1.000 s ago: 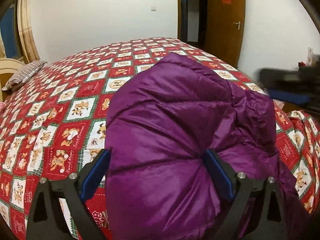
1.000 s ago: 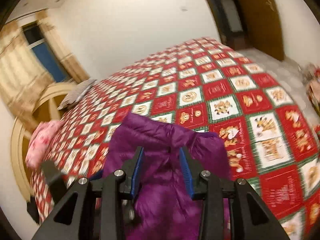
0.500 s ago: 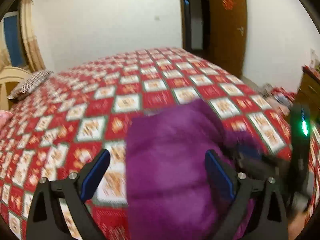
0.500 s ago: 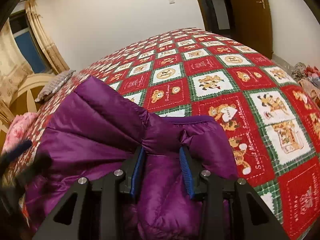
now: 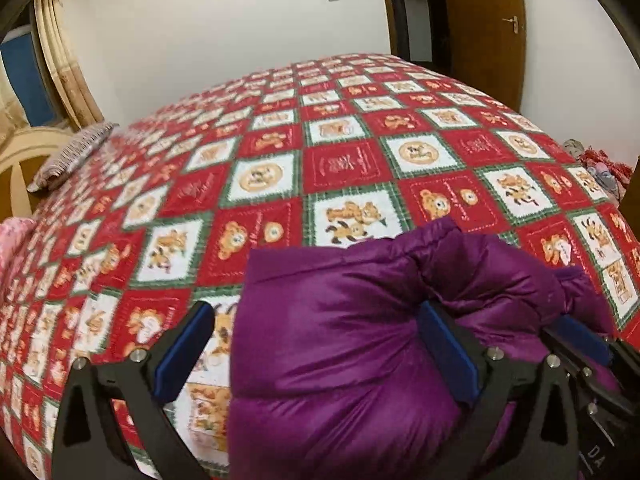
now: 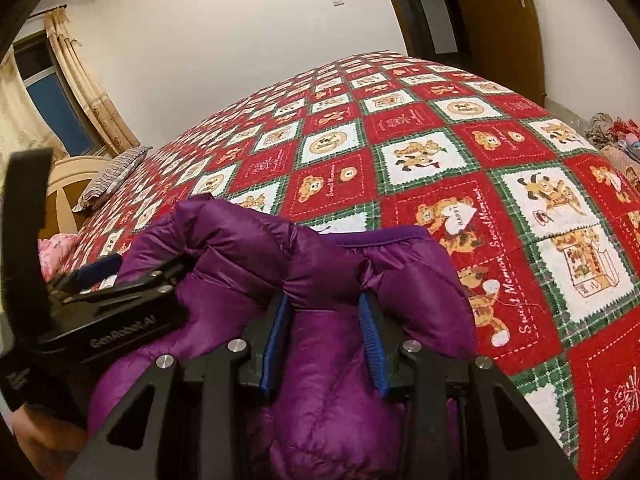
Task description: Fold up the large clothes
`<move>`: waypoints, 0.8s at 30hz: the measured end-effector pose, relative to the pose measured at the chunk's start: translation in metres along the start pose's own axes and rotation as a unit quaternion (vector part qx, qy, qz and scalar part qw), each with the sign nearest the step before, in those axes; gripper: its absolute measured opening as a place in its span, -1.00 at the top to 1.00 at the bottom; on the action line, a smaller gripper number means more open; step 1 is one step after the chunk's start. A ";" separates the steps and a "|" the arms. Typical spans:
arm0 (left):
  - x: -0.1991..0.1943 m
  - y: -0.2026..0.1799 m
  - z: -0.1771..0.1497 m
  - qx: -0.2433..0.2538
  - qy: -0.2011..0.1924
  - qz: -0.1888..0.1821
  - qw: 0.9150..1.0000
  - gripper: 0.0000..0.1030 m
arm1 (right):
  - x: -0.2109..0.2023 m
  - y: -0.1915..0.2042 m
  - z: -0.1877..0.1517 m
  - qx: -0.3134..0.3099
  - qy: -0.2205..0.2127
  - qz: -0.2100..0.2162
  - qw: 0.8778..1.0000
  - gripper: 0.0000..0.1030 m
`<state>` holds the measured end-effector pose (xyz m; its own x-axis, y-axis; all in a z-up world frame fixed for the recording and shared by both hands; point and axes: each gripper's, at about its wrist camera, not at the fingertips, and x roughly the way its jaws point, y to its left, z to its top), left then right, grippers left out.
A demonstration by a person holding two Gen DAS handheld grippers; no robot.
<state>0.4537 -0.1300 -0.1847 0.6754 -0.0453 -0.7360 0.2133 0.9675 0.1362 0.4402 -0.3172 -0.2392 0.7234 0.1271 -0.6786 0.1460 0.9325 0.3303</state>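
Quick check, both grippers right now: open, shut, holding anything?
Left gripper: jaws opening wide; the purple down jacket lies between them, not pinched.
Right gripper: shut on a bunched fold of the purple down jacket.

The jacket was laid on the near edge of the bed, bunched between the two tongs: the left tongs were set astride its left part, their jaws opening, and the right tongs were clamped on a fold just to the right. A pillow was placed at the bed's far left, beside the headboard, and a door was seen beyond the far right corner.
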 end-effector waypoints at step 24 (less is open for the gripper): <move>0.012 -0.012 -0.003 0.017 0.002 0.016 1.000 -1.00 | -0.045 -0.010 -0.036 0.001 -0.003 -0.029 1.000 0.26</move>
<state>0.4570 -0.1416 -0.1968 0.6798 -0.0127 -0.7333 0.2152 0.9593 0.1828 0.3817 -0.3200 -0.2358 0.7183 0.0708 -0.6921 0.1892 0.9374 0.2923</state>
